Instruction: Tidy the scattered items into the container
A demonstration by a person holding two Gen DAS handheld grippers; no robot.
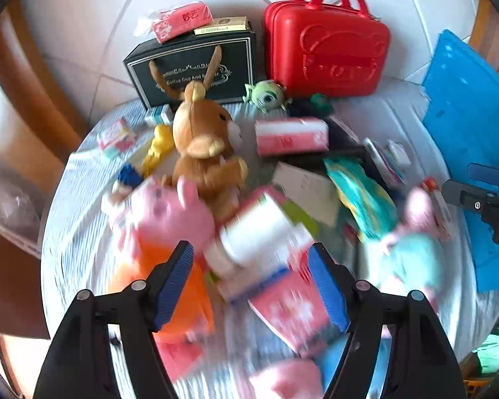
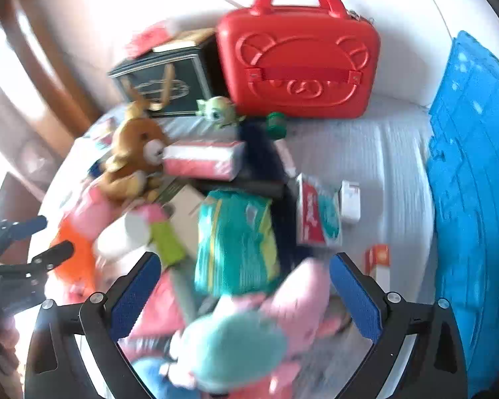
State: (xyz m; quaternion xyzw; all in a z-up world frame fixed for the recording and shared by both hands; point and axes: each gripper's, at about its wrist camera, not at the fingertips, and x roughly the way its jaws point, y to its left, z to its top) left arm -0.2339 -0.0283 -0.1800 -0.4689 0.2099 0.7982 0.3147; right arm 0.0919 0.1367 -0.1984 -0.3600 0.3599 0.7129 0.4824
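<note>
Both views look down on a round table with a white ribbed cloth, piled with toys and packets; much of the near clutter is blurred.

The left gripper hangs over the heap with its blue pads apart and nothing pinched; a white jar lies just beyond the tips. The right gripper stands wide open above a blurred pink and teal soft toy, not pressing on it.

At twelve o'clock a red case stands upright and shut, beside a black box. A brown plush rabbit sits near the middle, a green packet toward four o'clock from it. A blue sheet lies at three o'clock.
</note>
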